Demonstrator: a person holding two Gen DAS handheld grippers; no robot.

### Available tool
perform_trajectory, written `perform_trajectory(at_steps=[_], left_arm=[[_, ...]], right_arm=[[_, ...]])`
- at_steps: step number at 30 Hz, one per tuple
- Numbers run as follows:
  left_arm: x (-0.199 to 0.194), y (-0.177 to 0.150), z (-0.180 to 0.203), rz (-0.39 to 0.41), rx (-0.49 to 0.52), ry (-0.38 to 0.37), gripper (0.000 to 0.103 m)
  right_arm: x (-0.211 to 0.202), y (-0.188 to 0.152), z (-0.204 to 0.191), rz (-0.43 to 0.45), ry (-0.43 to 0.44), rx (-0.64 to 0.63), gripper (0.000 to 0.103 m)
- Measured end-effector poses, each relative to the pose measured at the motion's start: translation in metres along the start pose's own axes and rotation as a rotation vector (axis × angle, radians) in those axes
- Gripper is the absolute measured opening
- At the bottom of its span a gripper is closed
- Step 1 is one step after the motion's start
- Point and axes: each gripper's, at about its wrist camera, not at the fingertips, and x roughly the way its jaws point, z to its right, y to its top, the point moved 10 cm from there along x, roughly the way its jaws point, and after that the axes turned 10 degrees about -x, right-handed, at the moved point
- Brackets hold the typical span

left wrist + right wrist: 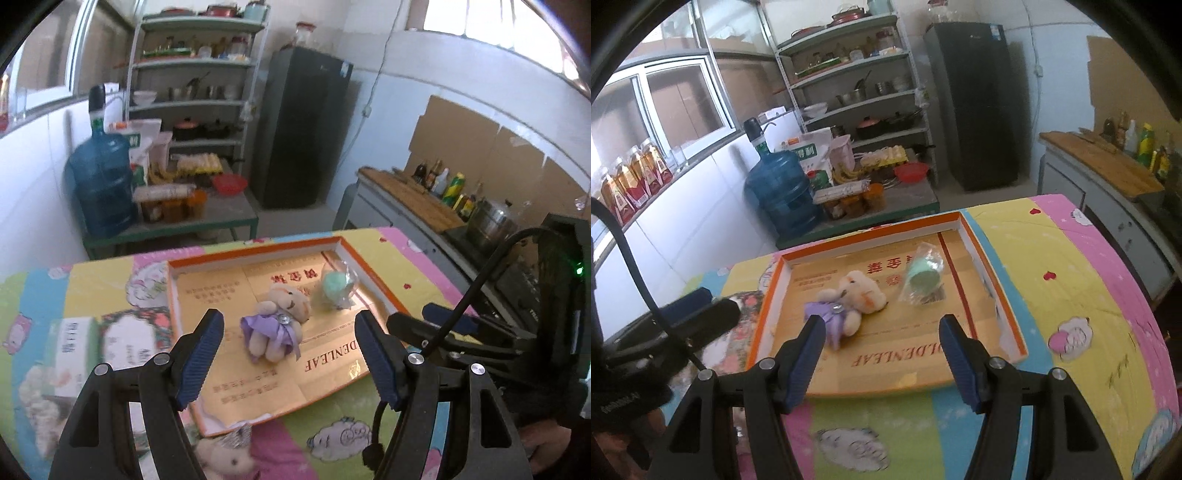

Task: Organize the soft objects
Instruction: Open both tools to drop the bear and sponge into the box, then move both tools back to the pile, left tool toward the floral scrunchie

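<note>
Left wrist view: left gripper [290, 354] jaws stand wide apart and hold nothing. The teddy bear [277, 323] lies inside the shallow orange-rimmed box [170, 295], long axis from near left to far right, head pointing away. A wrapped green object [336, 288] sits just beside its head.

Right wrist view: right gripper [881, 356] jaws parted, nothing between them. Bare box floor lies ahead of the jaws; the right rim stands near the green object.

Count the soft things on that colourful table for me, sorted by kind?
Cream plush bears: 2, one in a purple dress inside the orange-rimmed cardboard tray, one with a silver bow outside it.
Mint-green soft item in clear wrap: 1, in the tray.
Total: 3
</note>
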Motion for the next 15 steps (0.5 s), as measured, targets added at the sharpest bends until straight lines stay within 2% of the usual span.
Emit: perform_trajectory(at_steps=[10,15], left_arm=[[-0.081,-0.001,-0.044,0.066,0.02,-0.005,0.075],[-0.114,-0.005,-0.074,0.091,-0.004,0.009,0.075]], right_arm=[[-0.038,-0.01,-0.068,0.039,-0.034,-0.018,0.064],[-0.052,-0.016,-0.103,0.054,-0.028,-0.041,0.064]])
